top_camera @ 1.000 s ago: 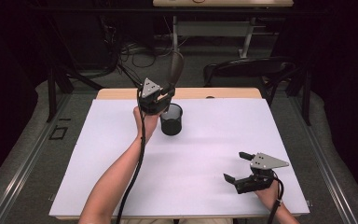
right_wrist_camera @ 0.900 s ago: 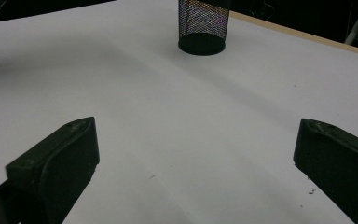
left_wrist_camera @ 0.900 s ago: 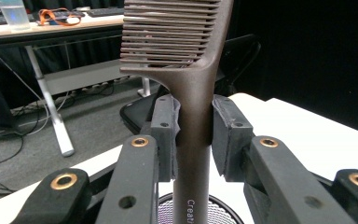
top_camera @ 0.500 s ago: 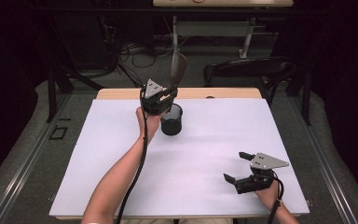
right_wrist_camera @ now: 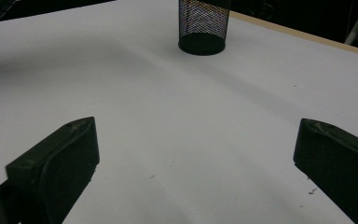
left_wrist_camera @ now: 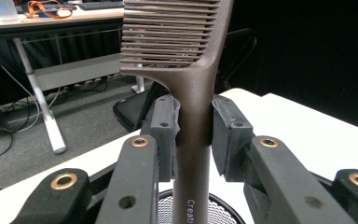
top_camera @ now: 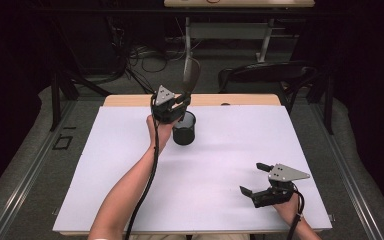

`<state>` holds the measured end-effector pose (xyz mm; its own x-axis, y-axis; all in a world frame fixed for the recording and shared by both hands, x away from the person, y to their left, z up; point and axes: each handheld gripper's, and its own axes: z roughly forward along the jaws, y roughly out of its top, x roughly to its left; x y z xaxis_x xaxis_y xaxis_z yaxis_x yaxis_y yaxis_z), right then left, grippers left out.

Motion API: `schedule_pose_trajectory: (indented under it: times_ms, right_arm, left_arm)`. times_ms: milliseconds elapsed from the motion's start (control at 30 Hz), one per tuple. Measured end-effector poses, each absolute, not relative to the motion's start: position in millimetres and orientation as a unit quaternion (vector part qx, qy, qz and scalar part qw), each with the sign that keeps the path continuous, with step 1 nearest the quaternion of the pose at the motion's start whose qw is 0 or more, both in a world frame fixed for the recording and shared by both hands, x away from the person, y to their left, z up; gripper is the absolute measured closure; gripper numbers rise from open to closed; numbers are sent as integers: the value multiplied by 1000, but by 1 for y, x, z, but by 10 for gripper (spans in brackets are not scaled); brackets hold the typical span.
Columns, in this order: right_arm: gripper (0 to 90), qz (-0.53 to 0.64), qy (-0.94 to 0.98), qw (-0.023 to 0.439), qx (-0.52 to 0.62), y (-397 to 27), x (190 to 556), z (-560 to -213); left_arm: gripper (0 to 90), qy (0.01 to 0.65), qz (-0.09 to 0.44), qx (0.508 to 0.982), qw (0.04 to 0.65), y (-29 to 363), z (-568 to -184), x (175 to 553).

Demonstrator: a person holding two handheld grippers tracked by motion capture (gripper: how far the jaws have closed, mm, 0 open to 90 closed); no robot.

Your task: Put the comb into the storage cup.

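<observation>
Left gripper (top_camera: 176, 106): near the far edge of the desk (top_camera: 130, 165), above the mesh cup — jaws clamped on the handle of a brown comb (top_camera: 191, 75) that stands upright, teeth end on top.
Comb, left gripper view: the pads (left_wrist_camera: 165, 135) press the handle (left_wrist_camera: 193, 140) from both sides just under the toothed head; pale lettering runs down the lower handle, too cut off to read.
Mesh cup (top_camera: 184, 128): black, upright, on the white desk cover toward the far edge; the left gripper view shows its rim (left_wrist_camera: 168, 205) directly beneath the comb's handle, whose lower end runs out of the picture there.
Right gripper (top_camera: 256, 179): low at the near right corner of the desk, jaws spread wide with nothing between them.
Right gripper view: bare white cover between the two pads (right_wrist_camera: 65, 154), with the mesh cup (right_wrist_camera: 202, 25) well beyond them.
Since the earlier frames: the left gripper and comb have edged a little toward the right — closer over the cup; the right gripper has kept its place.
</observation>
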<state>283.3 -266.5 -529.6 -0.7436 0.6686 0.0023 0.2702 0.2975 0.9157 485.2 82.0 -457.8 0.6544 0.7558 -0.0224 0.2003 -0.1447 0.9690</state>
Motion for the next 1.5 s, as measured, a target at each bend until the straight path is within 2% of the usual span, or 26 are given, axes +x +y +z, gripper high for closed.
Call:
schedule_pose_trajectory:
  times_ms: [1500]
  right_arm:
    - [0, 512, 781, 196, 301, -267, 283, -530]
  left_arm:
    - [724, 334, 235, 734, 542, 86, -479, 487]
